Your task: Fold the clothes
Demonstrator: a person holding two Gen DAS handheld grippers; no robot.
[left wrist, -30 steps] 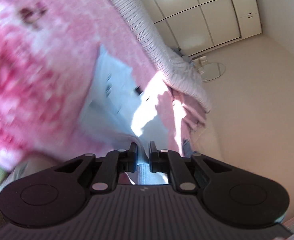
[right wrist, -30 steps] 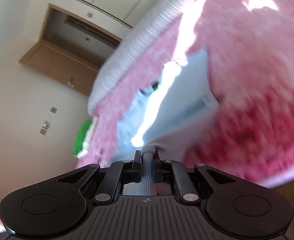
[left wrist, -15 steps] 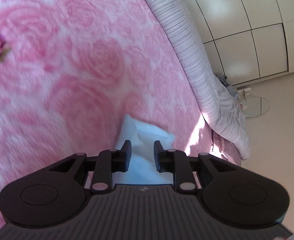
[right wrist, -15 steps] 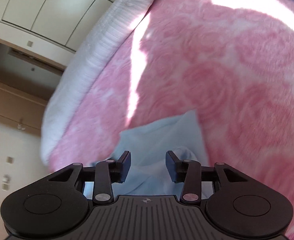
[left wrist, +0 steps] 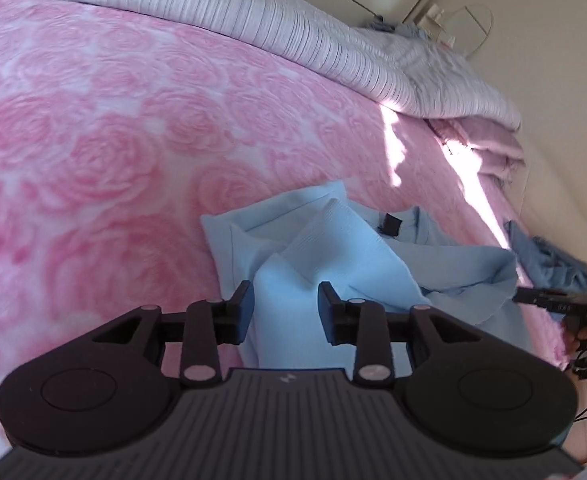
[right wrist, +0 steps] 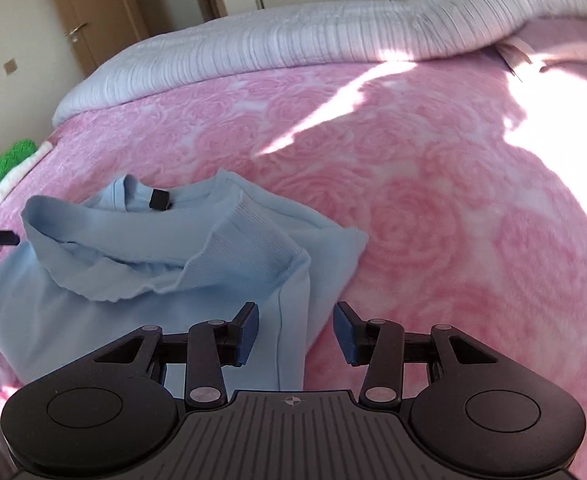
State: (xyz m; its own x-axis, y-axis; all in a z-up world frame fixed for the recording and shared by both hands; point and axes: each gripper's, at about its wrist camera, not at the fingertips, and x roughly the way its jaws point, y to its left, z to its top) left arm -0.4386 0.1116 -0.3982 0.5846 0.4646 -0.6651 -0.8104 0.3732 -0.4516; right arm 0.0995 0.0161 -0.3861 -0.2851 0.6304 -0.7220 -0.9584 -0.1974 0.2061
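Your left claw [left wrist: 285, 306] has its jaws apart, nothing between them, hovering just above the light blue sweatshirt [left wrist: 333, 264]. Your right claw [right wrist: 296, 330] is also spread wide and empty, over the sweatshirt's [right wrist: 141, 280] sleeve edge. The sweatshirt lies crumpled on the pink rose-pattern blanket [right wrist: 433, 184] near the bed's near edge, neckline up with a small black tag [right wrist: 159, 199] showing at the collar; same tag [left wrist: 390, 225] shows in the left view. A ribbed hem or cuff is folded over on top of the body. A grey striped duvet [right wrist: 313, 40] is bunched along the far edge of the bed; it [left wrist: 273, 20] runs across the top of the left view too. A darker blue garment [left wrist: 549, 264] lies at the bed's right edge in the left view. A green item [right wrist: 3, 164] sits at the left edge of the bed in the right view. Wooden door [right wrist: 89, 20] behind.
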